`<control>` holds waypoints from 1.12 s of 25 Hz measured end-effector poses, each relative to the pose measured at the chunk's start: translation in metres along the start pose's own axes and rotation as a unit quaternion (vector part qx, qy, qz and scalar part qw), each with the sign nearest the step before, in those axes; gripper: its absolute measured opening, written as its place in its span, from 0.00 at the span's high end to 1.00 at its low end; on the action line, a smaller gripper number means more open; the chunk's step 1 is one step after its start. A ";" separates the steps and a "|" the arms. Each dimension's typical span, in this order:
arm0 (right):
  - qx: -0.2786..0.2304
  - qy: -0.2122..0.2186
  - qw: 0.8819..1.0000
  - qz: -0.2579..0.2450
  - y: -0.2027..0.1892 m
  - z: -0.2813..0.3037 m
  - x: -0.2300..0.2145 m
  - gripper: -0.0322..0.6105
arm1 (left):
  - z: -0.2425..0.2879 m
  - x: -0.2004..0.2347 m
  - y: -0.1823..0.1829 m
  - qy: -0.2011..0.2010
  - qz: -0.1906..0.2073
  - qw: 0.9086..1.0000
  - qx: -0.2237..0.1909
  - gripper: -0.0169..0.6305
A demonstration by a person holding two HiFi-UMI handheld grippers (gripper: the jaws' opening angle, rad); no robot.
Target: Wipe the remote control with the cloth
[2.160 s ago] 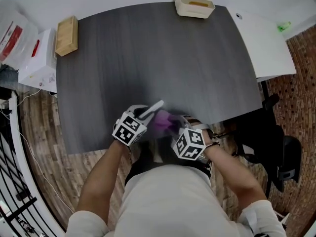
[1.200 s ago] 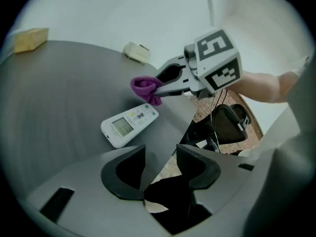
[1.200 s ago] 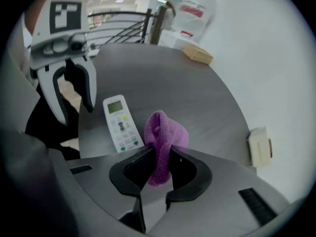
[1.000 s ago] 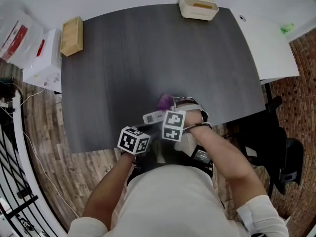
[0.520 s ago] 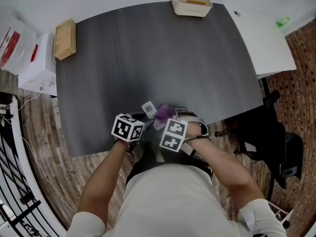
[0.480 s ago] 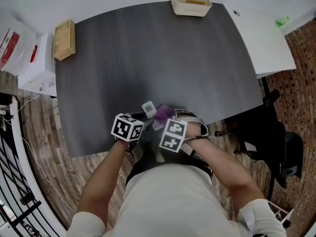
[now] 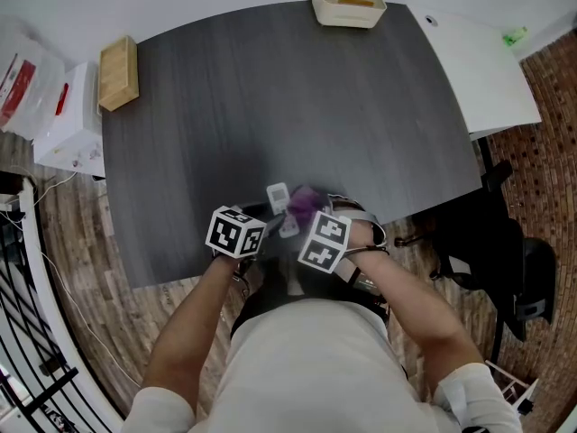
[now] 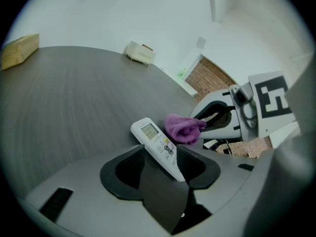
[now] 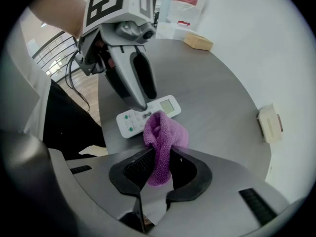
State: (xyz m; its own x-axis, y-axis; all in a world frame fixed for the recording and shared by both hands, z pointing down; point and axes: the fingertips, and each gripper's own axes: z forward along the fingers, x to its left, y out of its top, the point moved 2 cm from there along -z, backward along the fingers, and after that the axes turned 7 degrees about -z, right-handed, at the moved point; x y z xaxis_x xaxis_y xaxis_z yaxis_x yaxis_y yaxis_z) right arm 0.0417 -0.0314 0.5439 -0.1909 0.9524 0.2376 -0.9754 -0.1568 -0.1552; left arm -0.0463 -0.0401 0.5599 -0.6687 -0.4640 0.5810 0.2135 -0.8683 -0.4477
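Note:
The white remote control [image 8: 159, 146] is held above the near edge of the dark table, its screen end pointing away; my left gripper [image 8: 160, 164] is shut on its lower end. In the head view the remote [image 7: 280, 203] sticks out beyond the left gripper [image 7: 267, 216]. A purple cloth [image 9: 163, 141] is bunched in my right gripper [image 9: 159, 171], which is shut on it. The cloth [image 7: 304, 202] touches the remote's right side [image 9: 146, 115] near the buttons. The cloth [image 8: 183, 129] shows right of the remote in the left gripper view.
The dark grey table [image 7: 270, 97] stretches ahead. A wooden block [image 7: 119, 59] lies at its far left corner and a cream tray [image 7: 348, 5] at the far edge. A white box [image 7: 68, 120] sits left of the table, a white surface [image 7: 478, 70] to the right.
Over two seconds the remote swung from pointing right to pointing away, while the right gripper came in from the right. In the last half second the cloth shifted slightly along the remote.

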 end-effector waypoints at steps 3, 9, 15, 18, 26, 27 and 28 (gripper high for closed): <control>-0.007 -0.040 0.998 0.046 -0.020 -0.004 -0.027 0.82 | -0.013 0.000 0.000 -0.001 -0.013 1.000 -0.027 0.67; -0.026 -0.138 0.981 0.132 -0.079 -0.013 -0.086 0.82 | -0.047 -0.001 0.000 -0.005 -0.047 0.994 -0.101 0.67; -0.023 -0.229 0.960 0.162 -0.119 -0.031 -0.109 0.82 | -0.081 0.003 -0.008 -0.004 -0.047 0.989 -0.138 0.67; -0.018 -0.284 0.944 0.169 -0.135 -0.050 -0.120 0.82 | -0.098 0.006 -0.015 0.002 -0.053 0.987 -0.153 0.67; -0.042 -0.392 0.895 0.208 -0.179 -0.127 -0.152 0.82 | -0.136 -0.023 -0.033 0.004 -0.074 0.973 -0.220 0.67; -0.055 -0.393 0.892 0.217 -0.184 -0.135 -0.151 0.82 | -0.139 -0.031 -0.036 0.002 -0.078 0.970 -0.232 0.67; -0.070 -0.388 0.890 0.230 -0.187 -0.142 -0.147 0.82 | -0.141 -0.040 -0.040 0.000 -0.083 0.967 -0.243 0.67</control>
State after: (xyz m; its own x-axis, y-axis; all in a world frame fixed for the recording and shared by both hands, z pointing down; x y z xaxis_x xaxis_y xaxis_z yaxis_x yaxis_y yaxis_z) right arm 0.2681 -0.1048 0.4024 -0.6385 0.3195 0.7001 -0.7611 -0.3971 -0.5129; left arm -0.1285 0.0381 0.4582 -0.6645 -0.3253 0.6728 -0.2564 -0.7464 -0.6141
